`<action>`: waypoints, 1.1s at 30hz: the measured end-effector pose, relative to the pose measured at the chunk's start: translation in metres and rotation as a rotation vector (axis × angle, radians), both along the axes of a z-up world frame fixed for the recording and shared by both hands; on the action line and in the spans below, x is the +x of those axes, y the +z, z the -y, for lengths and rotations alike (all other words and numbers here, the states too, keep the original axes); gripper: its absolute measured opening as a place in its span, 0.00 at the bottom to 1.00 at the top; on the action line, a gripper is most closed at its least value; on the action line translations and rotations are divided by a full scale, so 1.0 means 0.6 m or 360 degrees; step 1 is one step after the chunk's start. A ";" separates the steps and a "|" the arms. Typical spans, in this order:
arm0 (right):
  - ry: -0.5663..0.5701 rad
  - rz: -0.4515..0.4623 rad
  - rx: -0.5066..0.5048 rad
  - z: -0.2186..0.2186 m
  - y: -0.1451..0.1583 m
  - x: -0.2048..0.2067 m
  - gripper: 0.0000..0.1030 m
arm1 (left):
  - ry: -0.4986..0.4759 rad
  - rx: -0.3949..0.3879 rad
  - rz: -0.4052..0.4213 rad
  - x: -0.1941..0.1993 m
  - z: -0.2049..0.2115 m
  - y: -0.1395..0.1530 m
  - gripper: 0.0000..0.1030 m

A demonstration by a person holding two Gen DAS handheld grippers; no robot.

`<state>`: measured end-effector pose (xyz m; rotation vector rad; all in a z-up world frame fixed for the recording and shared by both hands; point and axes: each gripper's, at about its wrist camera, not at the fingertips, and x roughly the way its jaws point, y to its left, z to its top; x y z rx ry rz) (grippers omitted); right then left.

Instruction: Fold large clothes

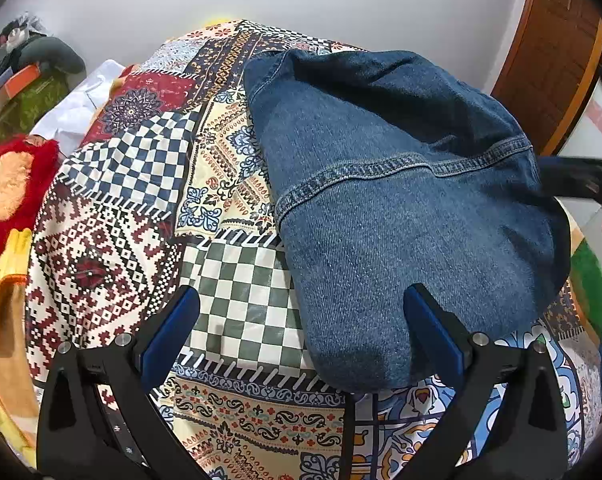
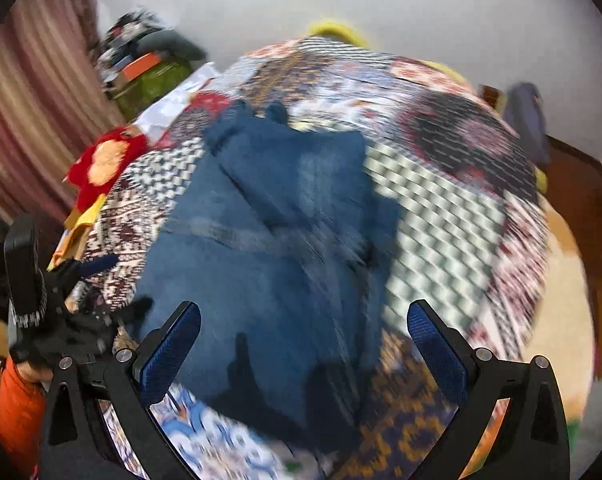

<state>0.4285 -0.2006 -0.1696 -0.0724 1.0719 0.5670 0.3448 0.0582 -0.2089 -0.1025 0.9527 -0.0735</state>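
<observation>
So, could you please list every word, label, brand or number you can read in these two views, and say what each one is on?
None can be read.
Black strap under the left gripper: tiny pale marks, too small to read.
Orange box on the cluttered shelf: no lettering legible.
Blue denim garment on the patchwork patterned bedspread: no tag or brand shows.
The right wrist view is too blurred for any text.

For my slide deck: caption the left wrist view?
Open left gripper above folded denim garment on a patchwork bedspread.
</observation>
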 end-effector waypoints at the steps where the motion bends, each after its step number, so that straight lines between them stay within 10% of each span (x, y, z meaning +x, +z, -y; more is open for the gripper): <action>1: 0.0002 -0.0028 -0.0015 -0.012 -0.008 0.014 1.00 | -0.0002 -0.0009 -0.0002 0.001 -0.001 -0.003 1.00; 14: -0.0296 -0.0091 -0.0081 0.042 -0.080 0.170 1.00 | -0.0036 -0.0051 0.0010 0.005 -0.005 -0.015 1.00; 33: -0.0204 0.0088 0.0085 0.087 0.016 0.020 1.00 | -0.0108 0.0200 0.0099 0.020 0.032 0.057 1.00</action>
